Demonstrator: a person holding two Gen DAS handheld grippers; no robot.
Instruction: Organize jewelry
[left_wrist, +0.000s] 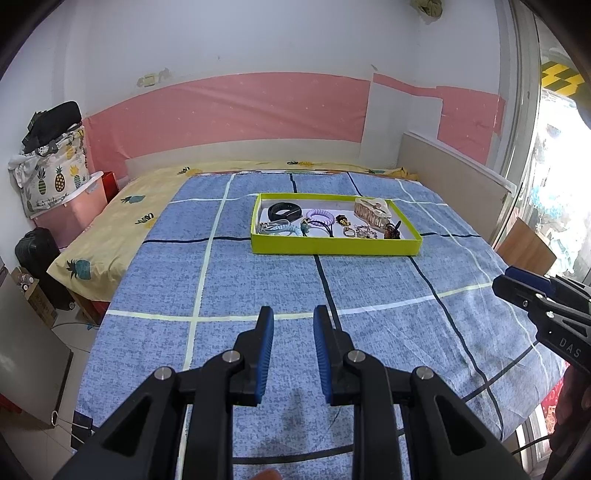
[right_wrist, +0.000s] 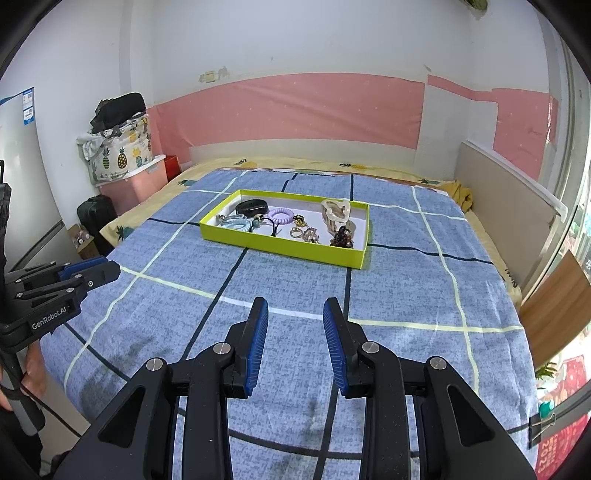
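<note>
Jewelry (left_wrist: 334, 221) fills the green tray (left_wrist: 334, 246) on the bed; your left gripper (left_wrist: 293, 314) and right gripper (right_wrist: 295, 306) hover well short, jaws parted and empty.

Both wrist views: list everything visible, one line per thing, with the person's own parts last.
bedspread: one, blue with pale and dark grid lines, covering the bed
tray: one, lime green, on the bedspread, far from both grippers
black band: one, tray's back left
purple coil tie: one, tray's middle
light blue coil ties: a cluster, tray's front left
beige hair claw: one, tray's right
pineapple-print bag: one, on a pink bin left of the bed
left gripper: black, blue pads, open, empty
right gripper: same, open, empty
</note>
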